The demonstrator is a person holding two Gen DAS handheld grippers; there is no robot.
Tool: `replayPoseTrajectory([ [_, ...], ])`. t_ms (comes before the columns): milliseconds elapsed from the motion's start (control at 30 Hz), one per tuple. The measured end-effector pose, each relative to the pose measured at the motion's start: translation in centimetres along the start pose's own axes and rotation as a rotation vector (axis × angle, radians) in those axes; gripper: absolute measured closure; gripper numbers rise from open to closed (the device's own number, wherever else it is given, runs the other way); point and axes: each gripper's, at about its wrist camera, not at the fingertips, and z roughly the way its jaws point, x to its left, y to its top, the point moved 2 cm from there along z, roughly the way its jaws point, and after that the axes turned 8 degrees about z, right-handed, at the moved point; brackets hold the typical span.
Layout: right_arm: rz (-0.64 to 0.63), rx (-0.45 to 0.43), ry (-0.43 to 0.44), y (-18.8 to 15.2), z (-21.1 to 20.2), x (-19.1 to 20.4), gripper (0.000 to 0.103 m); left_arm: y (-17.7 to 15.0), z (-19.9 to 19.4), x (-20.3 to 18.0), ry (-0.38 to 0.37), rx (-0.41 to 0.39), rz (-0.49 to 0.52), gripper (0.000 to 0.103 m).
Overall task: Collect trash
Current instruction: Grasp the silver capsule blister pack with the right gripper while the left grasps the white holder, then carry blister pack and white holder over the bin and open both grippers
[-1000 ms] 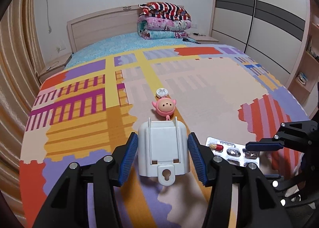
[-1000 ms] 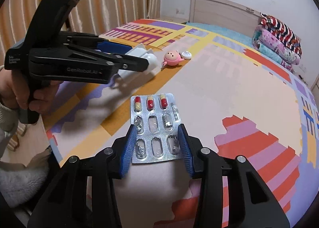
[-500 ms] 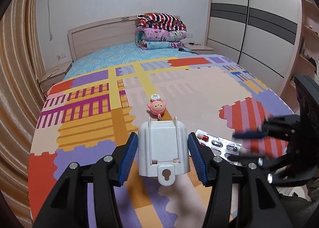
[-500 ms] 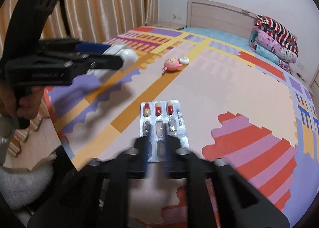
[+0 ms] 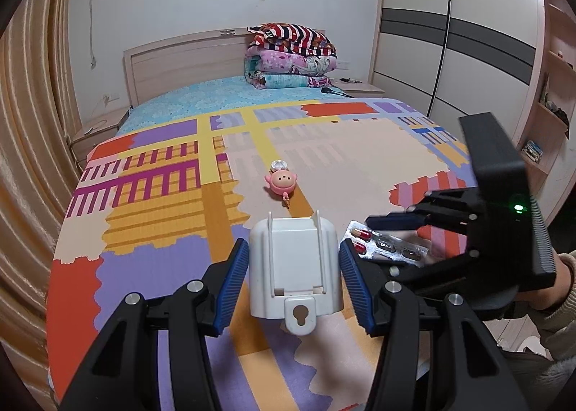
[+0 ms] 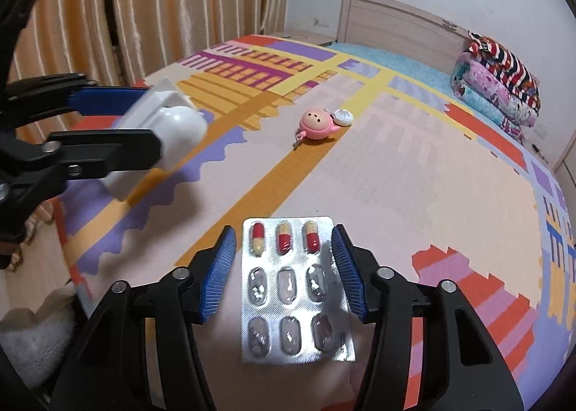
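Note:
My left gripper (image 5: 294, 281) is shut on a white plastic holder (image 5: 294, 272) and holds it above the bed; it also shows in the right wrist view (image 6: 169, 130). My right gripper (image 6: 284, 274) is shut on a silver pill blister pack (image 6: 293, 288) with three red-and-yellow capsules, lifted off the bedspread; it also shows in the left wrist view (image 5: 387, 243). A pink pig toy (image 5: 282, 182) and a small white cap (image 5: 278, 165) lie on the bedspread farther away.
The bed has a colourful patchwork cover (image 5: 151, 195). Folded blankets (image 5: 289, 58) are stacked by the headboard. Curtains (image 6: 162, 8) hang at the left, a wardrobe (image 5: 450, 36) stands at the right, and a nightstand (image 5: 97, 130) is beside the headboard.
Both grippers have risen and drawn back from the bed with their objects. The blister pack has come up off the cover in the right gripper.

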Motion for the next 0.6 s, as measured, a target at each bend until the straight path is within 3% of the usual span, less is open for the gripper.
replayPoseTrajectory([
  [333, 0.027, -0.020, 0.014, -0.3, -1.0, -0.2, 0.062, 0.1, -0.9, -0.7, -0.007, -0.018, 0.018, 0.052],
  [600, 0.022, -0.076, 0.015, -1.0, -4.9, -0.1, 0.062, -0.3, -3.0, -2.6, -0.029, -0.038, 0.045, 0.052],
])
